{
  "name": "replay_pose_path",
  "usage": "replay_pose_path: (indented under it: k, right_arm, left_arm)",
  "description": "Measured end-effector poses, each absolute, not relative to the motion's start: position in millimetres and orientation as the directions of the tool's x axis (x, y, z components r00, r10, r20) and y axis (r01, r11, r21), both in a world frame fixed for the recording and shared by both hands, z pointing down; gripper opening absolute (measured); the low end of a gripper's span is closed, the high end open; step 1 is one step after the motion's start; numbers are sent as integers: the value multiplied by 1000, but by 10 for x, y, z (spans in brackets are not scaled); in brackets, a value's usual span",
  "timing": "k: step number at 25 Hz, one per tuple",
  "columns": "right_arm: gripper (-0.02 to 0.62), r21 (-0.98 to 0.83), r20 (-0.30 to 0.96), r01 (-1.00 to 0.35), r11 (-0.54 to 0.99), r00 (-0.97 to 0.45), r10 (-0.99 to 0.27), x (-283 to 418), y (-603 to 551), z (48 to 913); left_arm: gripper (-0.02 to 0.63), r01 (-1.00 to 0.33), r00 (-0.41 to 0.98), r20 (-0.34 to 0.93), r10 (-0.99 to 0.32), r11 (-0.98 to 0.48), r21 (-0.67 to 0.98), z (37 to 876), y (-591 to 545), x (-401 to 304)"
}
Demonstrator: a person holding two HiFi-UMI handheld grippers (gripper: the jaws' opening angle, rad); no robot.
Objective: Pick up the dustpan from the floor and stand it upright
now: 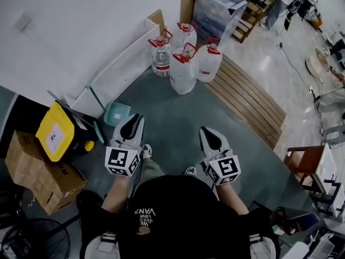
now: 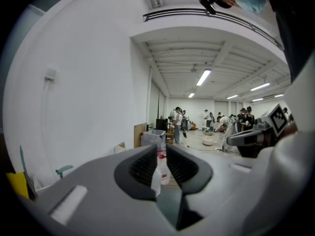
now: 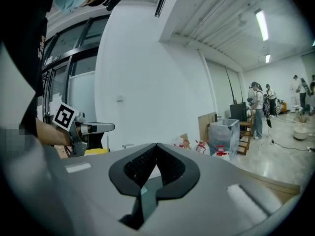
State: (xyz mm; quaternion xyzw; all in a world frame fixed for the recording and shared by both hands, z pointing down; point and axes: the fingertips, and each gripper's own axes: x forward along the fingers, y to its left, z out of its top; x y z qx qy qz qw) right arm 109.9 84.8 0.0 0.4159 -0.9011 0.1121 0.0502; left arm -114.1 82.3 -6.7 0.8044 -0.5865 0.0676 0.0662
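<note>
Plainly, the teal dustpan (image 1: 116, 113) sits just ahead and left of the left gripper (image 1: 131, 127), its long handle seemingly rising away against the white ledge (image 1: 121, 63). That gripper is nearer, jaws a narrow, empty slit. The right gripper (image 1: 211, 140), well apart, is pinched closed on nothing.
</note>
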Motion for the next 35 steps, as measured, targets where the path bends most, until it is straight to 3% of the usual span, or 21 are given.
replay_pose_path:
  k: [7,21,35]
  right_arm:
    - [2,-173,157,-769,616,-639,-753,1545,1040,-103]
    - [2,-135,199,-757,639,-653,-731,2421,1505,-101]
    - [2,-126,244,-704,699,-705,-666,2383,1690,12]
  left_arm:
    - [54,-916,396,164,-903,-401,2,-210,1005,-505]
    - [52,-871,489,152,-859,-491,26,-252,1391,620]
    - [52,-898,440,182,-880,-433,79,-66,1653,688]
